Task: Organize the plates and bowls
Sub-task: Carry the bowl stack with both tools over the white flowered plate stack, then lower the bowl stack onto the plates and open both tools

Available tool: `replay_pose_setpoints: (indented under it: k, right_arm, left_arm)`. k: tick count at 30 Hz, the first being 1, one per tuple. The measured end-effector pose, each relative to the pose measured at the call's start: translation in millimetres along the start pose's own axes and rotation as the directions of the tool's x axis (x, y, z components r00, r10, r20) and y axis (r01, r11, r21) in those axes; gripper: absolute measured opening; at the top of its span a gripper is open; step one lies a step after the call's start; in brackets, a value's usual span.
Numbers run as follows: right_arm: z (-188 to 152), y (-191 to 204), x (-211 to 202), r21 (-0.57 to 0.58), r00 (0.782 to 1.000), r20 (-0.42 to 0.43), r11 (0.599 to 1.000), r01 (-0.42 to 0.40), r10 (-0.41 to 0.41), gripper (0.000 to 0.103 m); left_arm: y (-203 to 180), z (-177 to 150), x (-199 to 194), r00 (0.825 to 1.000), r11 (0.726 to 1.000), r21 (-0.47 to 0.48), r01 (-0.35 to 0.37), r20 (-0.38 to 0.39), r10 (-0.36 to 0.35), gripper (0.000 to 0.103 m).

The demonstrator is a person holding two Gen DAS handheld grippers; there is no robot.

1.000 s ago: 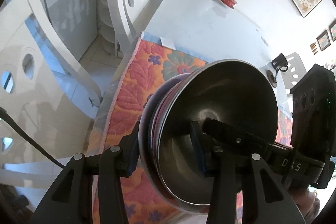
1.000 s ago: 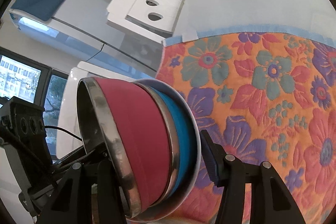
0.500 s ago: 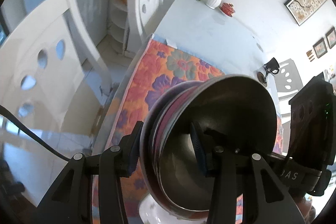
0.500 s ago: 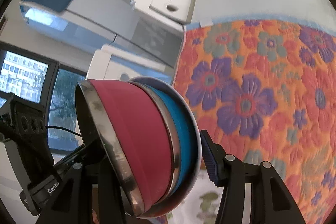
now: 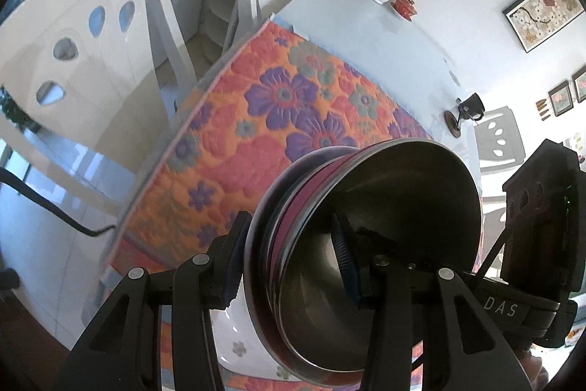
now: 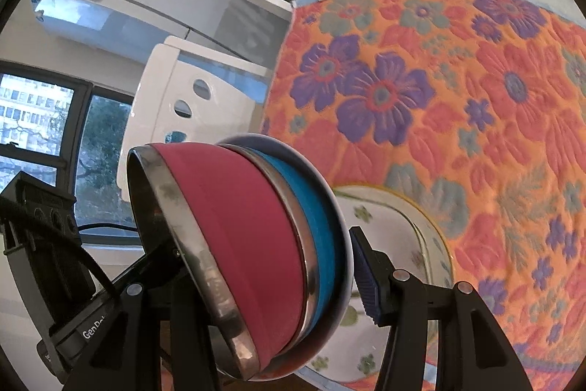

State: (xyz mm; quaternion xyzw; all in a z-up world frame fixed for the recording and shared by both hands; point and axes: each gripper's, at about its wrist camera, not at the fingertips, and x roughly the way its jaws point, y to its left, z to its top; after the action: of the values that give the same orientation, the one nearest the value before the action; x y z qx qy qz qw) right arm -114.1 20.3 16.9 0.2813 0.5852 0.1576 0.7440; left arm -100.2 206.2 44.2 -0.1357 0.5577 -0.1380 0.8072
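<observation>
Item: nested stack [image 6: 256, 259], carried between my two grippers, tilted on edge above the surface.

Contents, outermost to innermost as the right wrist view shows them: pale plate [image 6: 338, 229], blue bowl [image 6: 324, 244], red bowl [image 6: 241, 240] with a steel rim. The left wrist view looks into the steel bowl interior [image 5: 403, 218].

Left gripper [image 5: 289, 266]: my jaws are clamped on the stack, one pad behind the plate's back, the other inside the bowl's hollow.

Right gripper [image 6: 263, 277]: jaws clamped on the stack from the opposite side, one blue pad against the plate's back; the other finger is hidden behind the red bowl's rim, so I infer its contact and do not see it.

Relation for the coming move: a white floral dish [image 6: 414, 237] lies on the flowered quilt [image 6: 476, 98] just below and beyond my right jaws, partly under the stack. In the left wrist view the same white floral dish [image 5: 234, 332] shows directly beneath my left jaws. I judge the stack is meant to go down onto it (both hands about equally near). The stack's axis lies nearly level and would need to swing upright first.

Hard to make out: most of the dish's outline is covered by the stack and fingers, and how many bowls are nested is uncertain. Bare surface [image 5: 366, 35] lies beyond the quilt.
</observation>
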Motion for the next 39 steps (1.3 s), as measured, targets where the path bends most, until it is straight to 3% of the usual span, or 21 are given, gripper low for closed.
replay_pose_setpoints:
  k: [11,26,35,39]
  right_arm:
    - [-22,-22,5,0.035,0.998,-0.055,0.999,0.026,-0.024,0.052]
    - [-32,-38,26,0.101,0.994,-0.104,0.994,0.053,-0.042,0.052]
    - [-28,-35,24,0.077,0.994,-0.060,0.993,0.091,-0.087,0.051]
    - [-31,-22,10,-0.034,0.980,0.034,0.979,0.199,-0.198,0.051]
  left_arm:
    - [0,-28,15,0.999,1.000,-0.014,-0.011,-0.045,0.010,0.039]
    - [7,-41,33,0.994,0.999,-0.004,-0.034,-0.107,0.033,0.038]
    - [9,-43,38,0.992,0.999,0.004,-0.052,-0.112,0.052,0.038]
    - [16,-44,29,0.993,0.996,0.009,-0.090,-0.078,0.090,0.038]
